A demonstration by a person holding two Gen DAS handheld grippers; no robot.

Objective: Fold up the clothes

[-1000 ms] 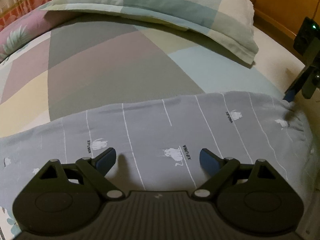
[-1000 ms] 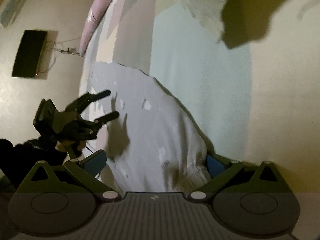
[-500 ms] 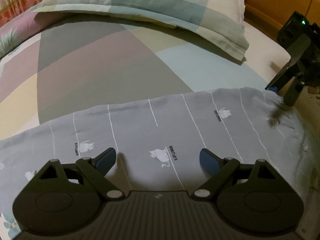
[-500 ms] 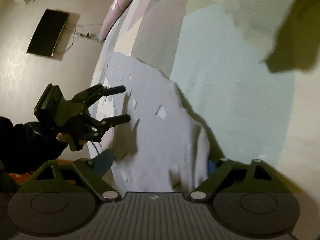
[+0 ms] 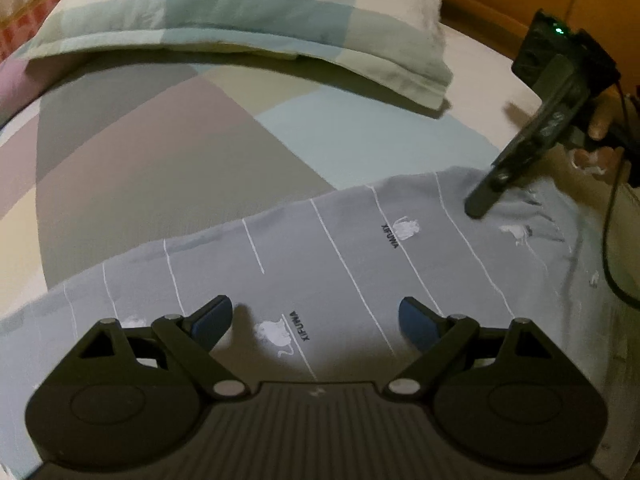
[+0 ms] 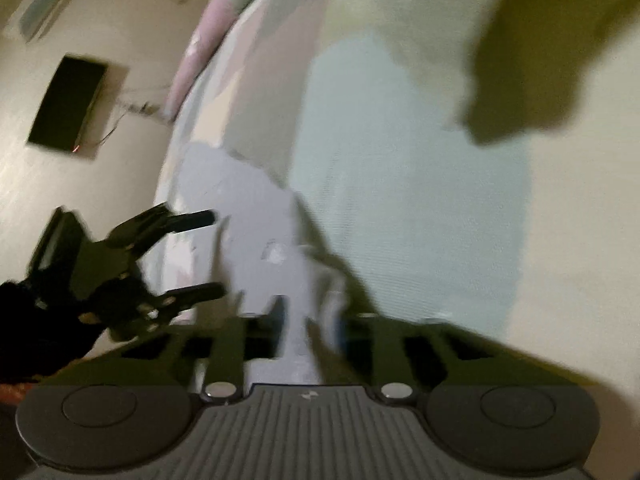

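Landmark is the grey garment point(image 5: 360, 264), white stripes and small cat prints, lying flat across the near part of the bed.

Left of it, the patchwork bedsheet point(image 5: 132, 152) shows pink, grey and cream blocks; no containers anywhere in view.

Your left gripper point(image 5: 316, 316) hangs over the garment's near middle, blue pads spread wide, nothing between them, fabric under them and flat. From the right wrist view the same gripper point(image 6: 208, 254) sits off the garment's left edge, fingers apart.

Behind the garment, the checked pillow point(image 5: 248, 20) rests on the sheet, well apart from the cloth.

At the garment's right end, your right gripper point(image 5: 478, 210) has just been closing; its jaws are now pinched together on a bunched fold of the garment point(image 6: 312, 320), cloth wrinkled around the tips. Your fingers point(image 5: 600, 120) wrap its handle. Right wrist view is blurred.
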